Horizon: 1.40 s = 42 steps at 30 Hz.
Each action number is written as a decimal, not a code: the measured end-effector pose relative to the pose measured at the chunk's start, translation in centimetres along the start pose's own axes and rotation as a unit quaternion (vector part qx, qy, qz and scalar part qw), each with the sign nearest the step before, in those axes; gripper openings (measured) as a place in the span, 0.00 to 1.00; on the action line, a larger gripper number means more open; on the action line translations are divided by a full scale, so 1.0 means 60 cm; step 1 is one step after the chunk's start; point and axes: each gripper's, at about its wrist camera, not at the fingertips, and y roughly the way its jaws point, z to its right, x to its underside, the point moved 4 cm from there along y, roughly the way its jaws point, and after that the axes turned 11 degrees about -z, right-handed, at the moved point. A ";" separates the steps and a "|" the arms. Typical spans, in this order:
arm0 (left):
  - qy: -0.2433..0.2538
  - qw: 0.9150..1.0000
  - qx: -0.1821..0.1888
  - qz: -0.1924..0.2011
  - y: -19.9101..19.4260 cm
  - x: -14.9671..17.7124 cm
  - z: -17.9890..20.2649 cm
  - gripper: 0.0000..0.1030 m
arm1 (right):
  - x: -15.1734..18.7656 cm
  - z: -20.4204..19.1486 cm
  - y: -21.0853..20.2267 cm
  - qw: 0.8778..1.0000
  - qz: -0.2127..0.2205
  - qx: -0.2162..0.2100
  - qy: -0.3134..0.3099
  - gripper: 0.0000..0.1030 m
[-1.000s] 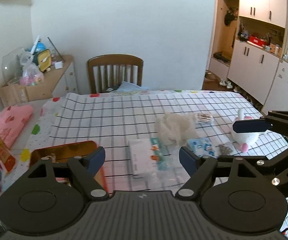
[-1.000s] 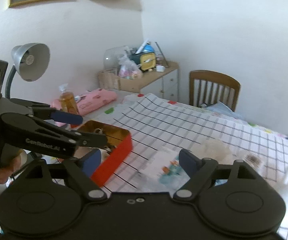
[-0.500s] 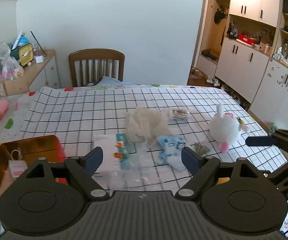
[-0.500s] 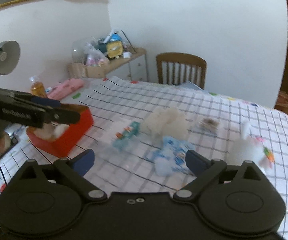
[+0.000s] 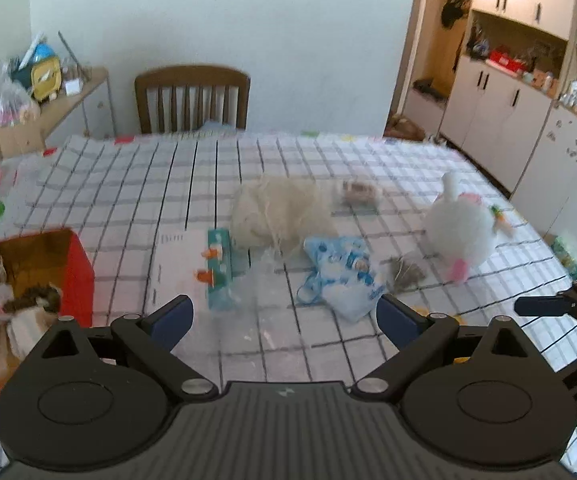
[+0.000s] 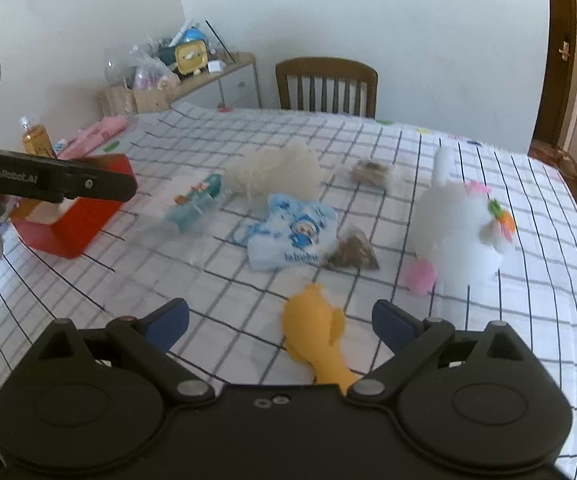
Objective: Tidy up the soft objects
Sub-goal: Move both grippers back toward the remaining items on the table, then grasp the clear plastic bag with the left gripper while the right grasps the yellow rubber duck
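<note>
Checked tablecloth (image 5: 136,184) fills mid-frame in both views, a wooden chair (image 5: 192,96) behind it at the wall.

Left gripper (image 5: 284,312): jaws have just been opening and now stand wide, nothing between them. Compared with a second ago, its view has tipped downward and the soft items sit larger and lower in frame. Right gripper (image 6: 280,320): jaws also just widened, wide apart now; the yellow rubber chicken (image 6: 316,328) lies on the cloth between its fingers, pads not touching it. A second ago this view faced the red box; it now faces the pile.

Task items, left wrist view:
- red box (image 5: 78,268), lower left, already holding a small furry item (image 5: 34,298)
- cream fluffy bundle (image 5: 284,212), centre
- tissue pack (image 5: 220,268), left of centre
- blue printed pouch (image 5: 344,272), just below the bundle
- white plush rabbit (image 5: 460,228), right

Judgement: both claws are readied for pickup. Sorting is barely begun, with most items loose. The chicken looks like the right claw's nearest candidate.
</note>
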 end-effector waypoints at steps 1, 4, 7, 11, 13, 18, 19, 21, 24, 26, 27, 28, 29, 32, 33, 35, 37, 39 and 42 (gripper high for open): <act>-0.005 1.000 0.002 -0.010 0.011 0.004 0.000 0.96 | 0.003 0.002 0.004 1.000 -0.003 0.000 0.000 0.95; -0.023 0.999 0.004 -0.034 0.041 0.014 -0.004 0.96 | 0.009 0.006 0.016 1.000 -0.015 -0.003 -0.002 0.95; -0.045 0.998 -0.004 -0.053 0.067 0.021 -0.013 0.96 | 0.010 0.008 0.027 1.000 -0.024 -0.007 -0.006 0.95; -0.055 0.995 -0.024 -0.074 0.095 0.031 -0.022 0.96 | 0.015 0.011 0.040 0.999 -0.036 -0.013 -0.010 0.94; -0.059 0.994 -0.036 -0.082 0.108 0.032 -0.025 0.96 | 0.016 0.013 0.046 0.999 -0.042 -0.015 -0.011 0.94; -0.068 0.991 -0.060 -0.101 0.135 0.036 -0.038 0.96 | 0.021 0.017 0.060 0.998 -0.055 -0.017 -0.014 0.93; -0.071 0.990 -0.061 -0.102 0.138 0.036 -0.041 0.96 | 0.022 0.018 0.062 0.998 -0.057 -0.017 -0.014 0.93; -0.074 0.990 -0.061 -0.104 0.144 0.035 -0.043 0.96 | 0.023 0.020 0.066 0.998 -0.060 -0.017 -0.014 0.93; -0.070 0.990 -0.062 -0.110 0.155 0.033 -0.042 0.96 | 0.023 0.022 0.074 0.998 -0.066 -0.014 -0.015 0.92; -0.069 0.989 -0.060 -0.119 0.165 0.032 -0.040 0.96 | 0.022 0.022 0.079 0.997 -0.069 -0.015 -0.016 0.91; -0.068 0.988 -0.064 -0.119 0.168 0.031 -0.038 0.96 | 0.022 0.022 0.081 0.997 -0.070 -0.014 -0.016 0.91; -0.065 0.988 -0.066 -0.120 0.170 0.030 -0.036 0.96 | 0.022 0.022 0.083 0.997 -0.072 -0.015 -0.016 0.91; -0.062 0.989 -0.067 -0.120 0.172 0.028 -0.034 0.96 | 0.022 0.022 0.084 0.997 -0.073 -0.015 -0.016 0.90; -0.057 0.989 -0.061 -0.120 0.176 0.024 -0.028 0.96 | 0.022 0.021 0.087 0.997 -0.075 -0.017 -0.016 0.90; -0.053 0.989 -0.063 -0.120 0.177 0.023 -0.026 0.96 | 0.022 0.020 0.088 0.997 -0.076 -0.018 -0.017 0.90; -0.039 0.989 -0.070 -0.121 0.181 0.022 -0.020 0.96 | 0.022 0.018 0.090 0.996 -0.079 -0.019 -0.019 0.89; -0.030 0.990 -0.070 -0.120 0.183 0.022 -0.015 0.95 | 0.023 0.015 0.094 0.996 -0.083 -0.019 -0.024 0.87; -0.029 0.990 -0.070 -0.118 0.184 0.022 -0.015 0.95 | 0.024 0.011 0.098 0.996 -0.087 -0.014 -0.031 0.83; -0.029 0.991 -0.073 -0.113 0.181 0.022 -0.015 0.89 | 0.025 0.010 0.102 0.996 -0.088 -0.005 -0.034 0.79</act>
